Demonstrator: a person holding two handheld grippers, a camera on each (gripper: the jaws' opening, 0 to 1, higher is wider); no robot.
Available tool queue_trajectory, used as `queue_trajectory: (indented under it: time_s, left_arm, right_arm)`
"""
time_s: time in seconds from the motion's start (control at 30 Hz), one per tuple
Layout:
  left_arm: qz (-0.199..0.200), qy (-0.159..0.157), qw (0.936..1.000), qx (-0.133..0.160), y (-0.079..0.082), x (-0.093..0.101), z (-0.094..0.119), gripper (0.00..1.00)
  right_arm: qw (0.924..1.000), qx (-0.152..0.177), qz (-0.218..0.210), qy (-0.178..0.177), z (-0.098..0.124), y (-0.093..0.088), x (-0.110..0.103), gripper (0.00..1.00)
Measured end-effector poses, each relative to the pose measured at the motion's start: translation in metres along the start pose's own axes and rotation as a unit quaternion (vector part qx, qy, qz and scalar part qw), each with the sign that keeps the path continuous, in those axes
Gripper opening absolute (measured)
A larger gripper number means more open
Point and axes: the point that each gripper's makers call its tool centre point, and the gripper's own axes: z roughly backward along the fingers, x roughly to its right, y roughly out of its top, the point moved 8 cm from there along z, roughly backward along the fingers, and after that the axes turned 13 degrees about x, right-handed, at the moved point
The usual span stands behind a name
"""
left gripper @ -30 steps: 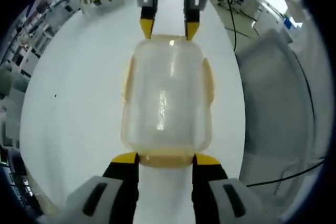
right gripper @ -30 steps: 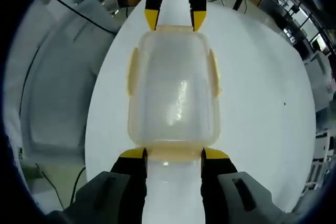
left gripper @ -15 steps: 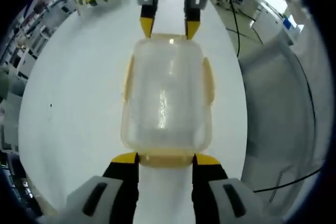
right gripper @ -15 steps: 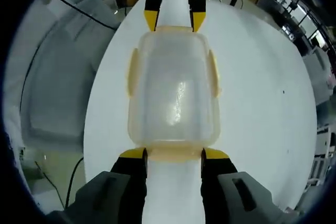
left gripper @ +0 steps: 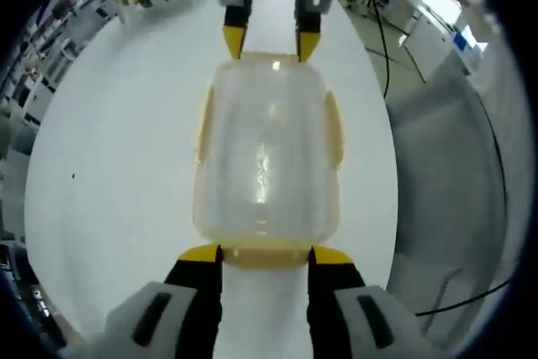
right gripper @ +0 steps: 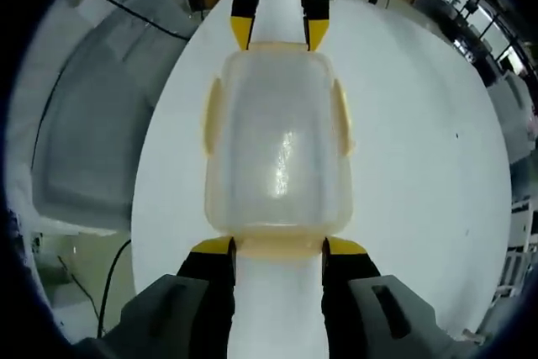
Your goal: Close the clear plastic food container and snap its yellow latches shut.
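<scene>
Only the background has shifted; your grippers (left gripper: 264, 251) (right gripper: 278, 246) and the container (left gripper: 267, 153) have not. Both jaws open, straddling its end latches (left gripper: 266, 255), unsnapped.

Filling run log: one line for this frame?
container lid on | left claw open at near end latch | right claw open at opposite end | side latches down

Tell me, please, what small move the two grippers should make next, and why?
Probably press both end latches down: the left gripper and right gripper each straddle one yellow end latch of the lidded container with open jaws, on the white table.
</scene>
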Motion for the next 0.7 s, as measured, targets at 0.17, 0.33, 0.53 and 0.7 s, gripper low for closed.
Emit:
queue_trajectory:
  time_s: [0.17,0.33,0.53,0.7]
  left_arm:
    - [0.003,-0.001,1.0000,-0.006,0.001,0.001,-0.005,0.34]
    - [0.007,-0.004,0.9999,-0.014,0.000,0.002,-0.013,0.34]
    - [0.005,-0.001,0.9998,-0.018,0.003,0.001,-0.013,0.34]
    - [-0.005,0.005,0.9994,-0.035,0.006,0.003,-0.017,0.34]
  right_arm:
    - [1.0000,0.001,0.000,0.005,-0.002,-0.004,0.001,0.36]
    - [0.9999,0.001,0.003,0.010,-0.006,-0.009,0.000,0.37]
    - [1.0000,-0.001,0.004,0.008,-0.006,-0.011,0.001,0.37]
    - [0.9999,-0.004,0.006,0.010,-0.006,-0.013,0.000,0.37]
